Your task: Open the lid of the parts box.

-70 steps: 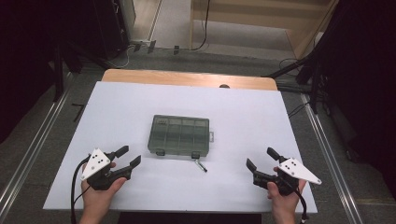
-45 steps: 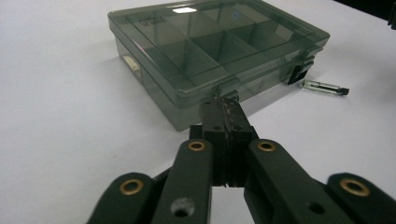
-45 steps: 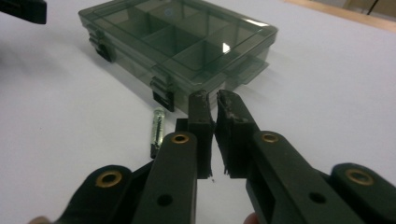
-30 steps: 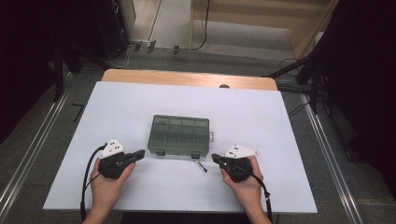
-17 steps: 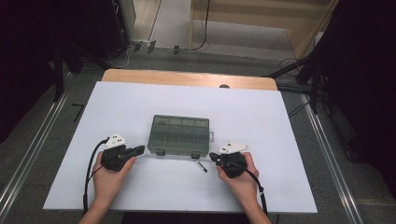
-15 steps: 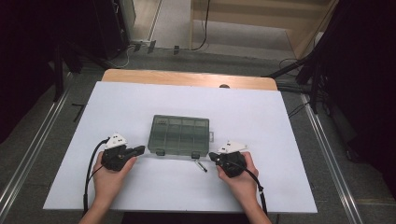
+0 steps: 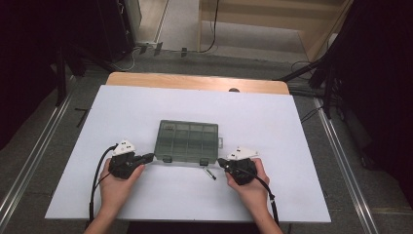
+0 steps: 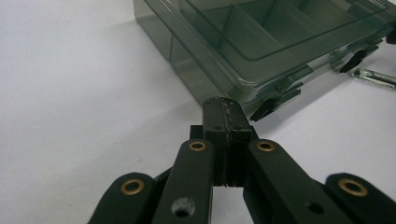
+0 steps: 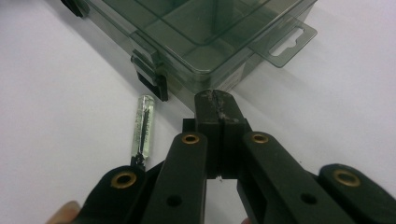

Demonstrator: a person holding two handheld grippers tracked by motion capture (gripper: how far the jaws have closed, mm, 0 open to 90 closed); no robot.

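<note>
"On the tabletop (image 7: 146,112), mid-front: closed compartment box (image 7: 187,141). What changed?"

"Both grippers came in from the outer edges. Left gripper (image 7: 146,158) now at the box's front-left corner, right gripper (image 7: 223,162) at front-right, jaws pressed shut on both, holding nothing."

"Meaning?"

"Probably about to work the front latches (image 9: 152,79). Small clear tube (image 9: 142,123) lies loose beside the right jaws."

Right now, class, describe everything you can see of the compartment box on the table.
The compartment box is a flat rectangle of smoky, see-through plastic. Its clear lid is shut over a grid of dividers. Two dark latches sit on its near long side and a hang tab sticks out from its right end. It lies flat near the middle of the white table. The left claw and right claw, both shut, point at its near corners; contact cannot be told. A small clear tube lies beside it.
</note>
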